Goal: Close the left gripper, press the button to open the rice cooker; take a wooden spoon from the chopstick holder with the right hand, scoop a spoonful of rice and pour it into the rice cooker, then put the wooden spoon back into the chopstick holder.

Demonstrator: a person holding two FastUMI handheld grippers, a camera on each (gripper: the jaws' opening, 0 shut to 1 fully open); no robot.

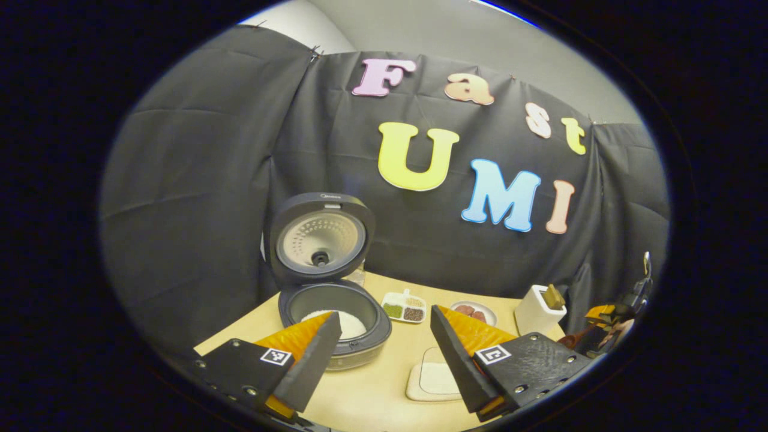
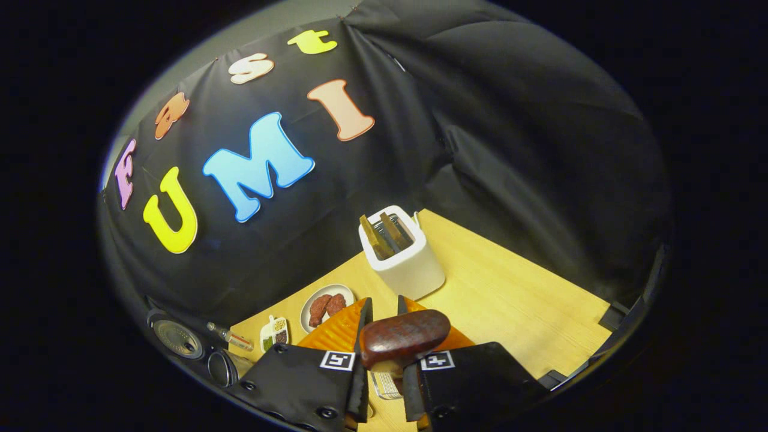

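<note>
1. A pale wooden surface stands in a booth hung with black cloth, with a grey wall above the cloth.
2. The dark grey round rice cooker sits at the back left of the surface in the left gripper view, its lid swung fully upright and white rice lying in the inner pot.
3. The left tongs hover low over the surface in front of the cooker, pointing toward the back wall; their two fingers stand wide apart and hold nothing.
4. The right tongs are clamped on a dark reddish-brown wooden spoon, whose rounded end lies across the fingers close to the camera; they are raised above the surface and tilted toward its right back corner.
5. Ahead of the right tongs stands the white box-shaped chopstick holder, upright near the cloth, with two flat wooden utensils sticking out of its top.
6. Between cooker and holder lie a small white divided dish of grains and beans and a white round plate with reddish-brown pieces of food.
7. A cream square mat lies on the surface between the left tongs' fingers.
8. At the right edge of the left gripper view, the other gripper shows, partly hidden.
</note>
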